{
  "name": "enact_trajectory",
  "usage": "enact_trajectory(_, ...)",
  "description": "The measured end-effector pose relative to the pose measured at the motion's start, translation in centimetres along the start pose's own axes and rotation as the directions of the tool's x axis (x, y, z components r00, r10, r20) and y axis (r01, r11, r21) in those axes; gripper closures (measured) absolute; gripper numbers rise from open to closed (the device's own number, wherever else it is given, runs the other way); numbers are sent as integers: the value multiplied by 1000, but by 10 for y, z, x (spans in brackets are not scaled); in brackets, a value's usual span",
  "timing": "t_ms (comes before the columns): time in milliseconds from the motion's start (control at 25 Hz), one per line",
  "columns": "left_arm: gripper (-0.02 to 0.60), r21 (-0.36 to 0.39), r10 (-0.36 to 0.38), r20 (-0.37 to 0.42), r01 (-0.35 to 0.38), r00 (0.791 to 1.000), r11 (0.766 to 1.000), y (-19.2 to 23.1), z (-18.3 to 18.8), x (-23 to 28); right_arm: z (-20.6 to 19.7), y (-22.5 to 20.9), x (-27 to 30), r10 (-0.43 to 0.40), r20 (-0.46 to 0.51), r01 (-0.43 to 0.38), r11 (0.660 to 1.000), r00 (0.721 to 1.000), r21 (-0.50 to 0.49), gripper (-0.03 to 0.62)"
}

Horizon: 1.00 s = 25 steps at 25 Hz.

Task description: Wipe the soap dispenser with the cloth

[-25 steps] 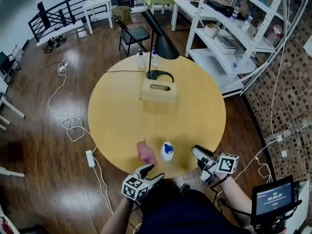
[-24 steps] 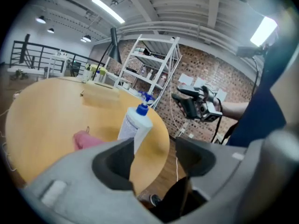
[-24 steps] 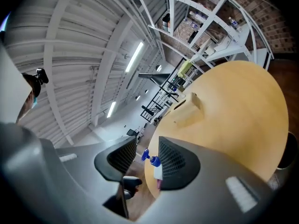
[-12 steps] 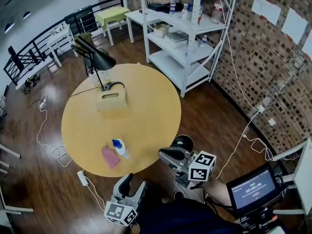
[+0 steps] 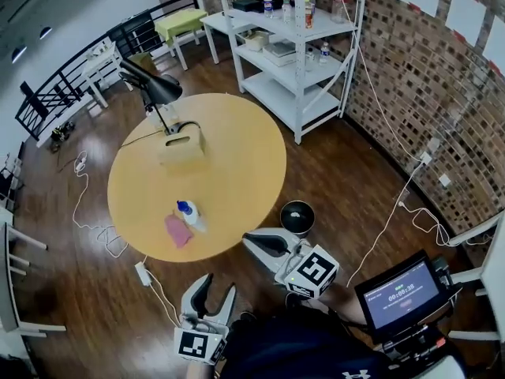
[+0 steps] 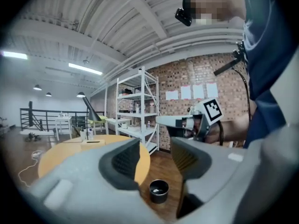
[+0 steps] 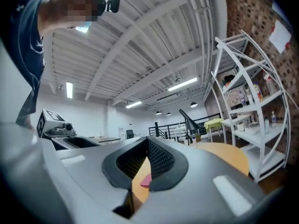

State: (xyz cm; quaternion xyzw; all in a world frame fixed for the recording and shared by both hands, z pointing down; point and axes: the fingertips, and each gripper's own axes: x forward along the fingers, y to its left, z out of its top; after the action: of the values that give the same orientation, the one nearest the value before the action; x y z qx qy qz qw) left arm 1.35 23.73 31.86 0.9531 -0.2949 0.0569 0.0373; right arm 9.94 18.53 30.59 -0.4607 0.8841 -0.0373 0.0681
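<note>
Soap dispenser (image 5: 188,212) stands beside the cloth (image 5: 177,230); left gripper (image 5: 217,287) is half-open, just closing, empty; right gripper (image 5: 254,242) is closed, empty.

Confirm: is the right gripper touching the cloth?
Apart. The head view shows the right gripper by the table, with bare wood between it and the cloth.
</note>
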Motion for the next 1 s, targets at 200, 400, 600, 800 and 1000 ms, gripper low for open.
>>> enact_trajectory(200, 391, 23, 69, 80, -71, 994, 997, 14, 36, -10, 40, 26, 12, 25, 49, -19, 993, 999, -116, 585)
enact_trajectory(400, 416, 57, 171, -39, -169, 984, 984, 52, 14, -45, 39, 37, 38, -27, 28, 30, 994, 999, -109, 583)
enact_trajectory(600, 428, 24, 205, 17, -205, 979, 978, 72, 12, -67, 19, 57, 51, -58, -51, 51, 990, 997, -131, 585)
enact_trajectory(800, 433, -17, 188, 17, -188, 982, 982, 76, 5, -71, 6, 66, 54, -78, -109, 58, 983, 991, -176, 585)
enact_trajectory(1000, 442, -32, 179, 35, -177, 983, 984, 77, 12, -65, 6, 70, 48, -116, -105, 92, 973, 988, -212, 583)
